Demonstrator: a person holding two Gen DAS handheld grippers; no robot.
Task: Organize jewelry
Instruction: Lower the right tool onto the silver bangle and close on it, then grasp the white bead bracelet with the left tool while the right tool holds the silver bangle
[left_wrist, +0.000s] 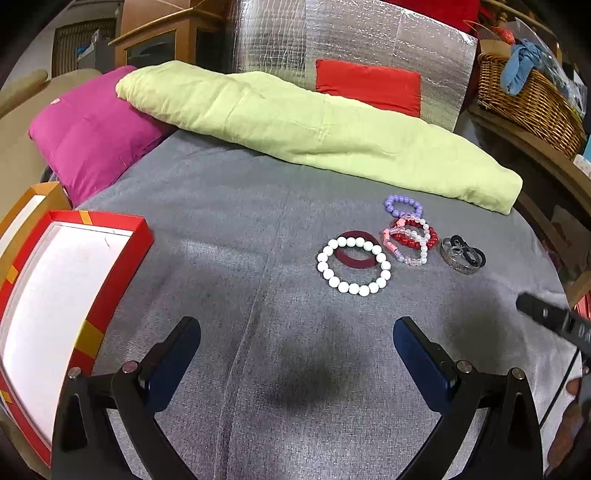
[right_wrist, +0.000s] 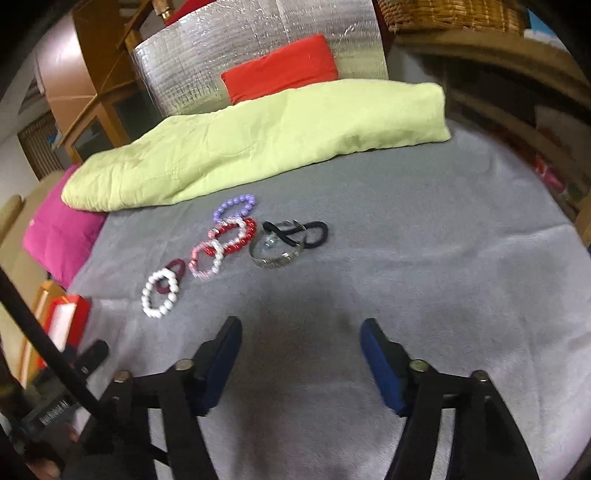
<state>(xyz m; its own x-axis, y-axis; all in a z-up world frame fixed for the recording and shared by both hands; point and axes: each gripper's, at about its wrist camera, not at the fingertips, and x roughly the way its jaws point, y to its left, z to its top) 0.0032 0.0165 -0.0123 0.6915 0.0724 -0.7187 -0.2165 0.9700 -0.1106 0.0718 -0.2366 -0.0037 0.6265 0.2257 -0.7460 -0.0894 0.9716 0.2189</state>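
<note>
Several bracelets lie in a cluster on the grey cloth (left_wrist: 221, 229): a white bead bracelet (left_wrist: 328, 274) over a maroon bangle (left_wrist: 354, 261), a pink and a red bead bracelet (left_wrist: 432, 238), a purple bead bracelet (left_wrist: 390, 202), a silver bangle (left_wrist: 458, 266) with a black band. They also show in the right wrist view, white bead bracelet (right_wrist: 149, 299), silver bangle (right_wrist: 275, 261). An open red box (left_wrist: 110, 295) with a white inside stands at the left. My left gripper (left_wrist: 297, 332) is open and empty, short of the bracelets. My right gripper (right_wrist: 301, 332) is open and empty, nearer than the bracelets.
A light green folded quilt (left_wrist: 314, 129) lies across the back of the cloth, with a magenta pillow (left_wrist: 92, 140) at the back left. A silver foil panel (left_wrist: 369, 37) with a red cushion stands behind. A wicker basket (left_wrist: 528, 99) sits at the back right.
</note>
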